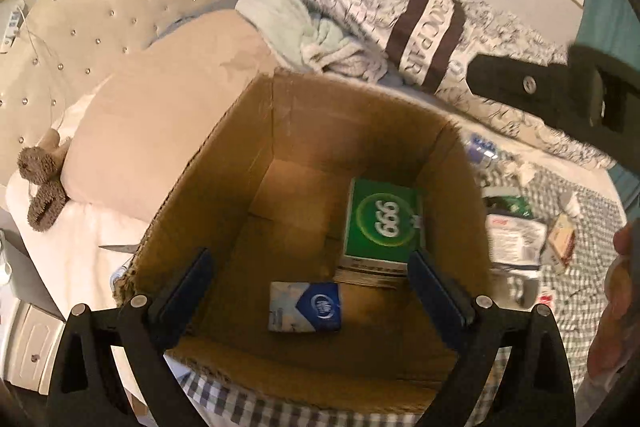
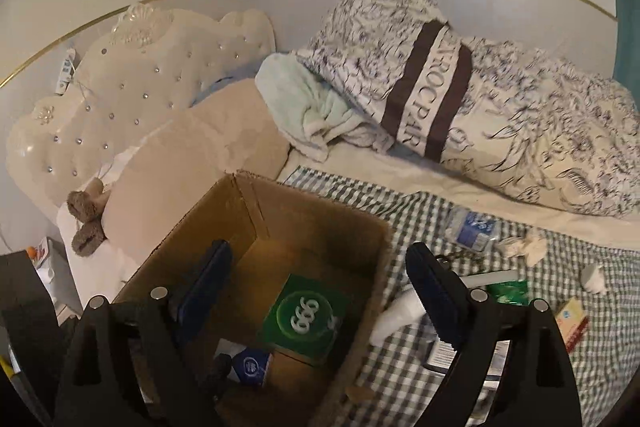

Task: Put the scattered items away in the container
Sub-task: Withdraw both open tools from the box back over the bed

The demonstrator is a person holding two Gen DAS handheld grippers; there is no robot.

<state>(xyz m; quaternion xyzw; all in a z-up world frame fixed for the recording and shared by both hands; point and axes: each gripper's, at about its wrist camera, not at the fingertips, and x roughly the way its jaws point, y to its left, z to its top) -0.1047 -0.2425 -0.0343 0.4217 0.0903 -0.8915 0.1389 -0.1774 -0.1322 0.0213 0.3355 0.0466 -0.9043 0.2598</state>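
An open cardboard box [image 1: 240, 163] stands on the checked bedspread. Inside lie a green "999" box [image 1: 380, 223] and a blue-and-white tissue pack [image 1: 306, 307]. My left gripper [image 1: 310, 287] is open and empty above the box's near end, over the tissue pack. In the right wrist view the box [image 2: 224, 211], the green box [image 2: 306, 311] and the tissue pack [image 2: 250, 367] show again. My right gripper [image 2: 320, 291] is open and empty above the box's right wall. Scattered items lie to the right: a crushed water bottle [image 2: 472, 227], crumpled tissues [image 2: 528, 247], a green packet [image 2: 512, 291], a small orange-and-white box [image 2: 574, 319].
A beige pillow [image 2: 192, 163] and a plush toy [image 2: 86, 219] lie left of the box. A rolled patterned duvet [image 2: 500, 131] and a mint towel [image 2: 308, 103] lie behind. The tufted headboard [image 2: 132, 83] stands at the far left. The right gripper's body [image 1: 560, 87] shows in the left wrist view.
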